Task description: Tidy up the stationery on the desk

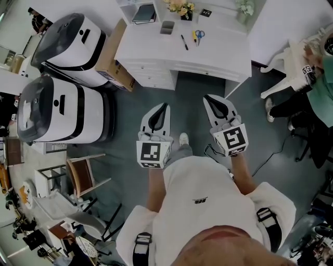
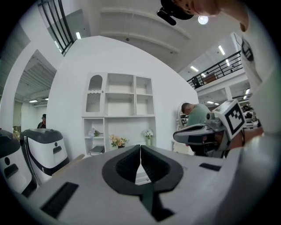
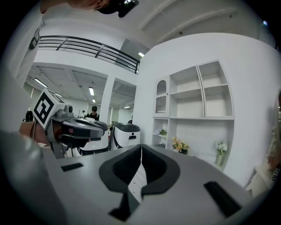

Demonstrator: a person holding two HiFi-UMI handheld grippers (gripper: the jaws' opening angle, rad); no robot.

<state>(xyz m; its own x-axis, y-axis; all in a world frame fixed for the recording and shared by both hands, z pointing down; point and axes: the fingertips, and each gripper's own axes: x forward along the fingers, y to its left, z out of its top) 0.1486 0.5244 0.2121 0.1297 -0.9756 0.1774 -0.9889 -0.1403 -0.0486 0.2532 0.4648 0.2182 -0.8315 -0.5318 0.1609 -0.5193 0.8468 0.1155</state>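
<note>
White shirt of person nearest camera. Standing well back from white surface, nothing in reach yet.

Left tongs clenched, tips pinched, nothing between. Right tongs same, empty.

Stationery all up on surface: black pen, scissors just beside it, dark notebook at back left, small grey cup between notebook and pen.

My guess: step = walk up first. Tips:
- release tongs before reaching
- take pen mid-shaft
- cup looks like likely home for it
- scissors probably easiest by handles
</note>
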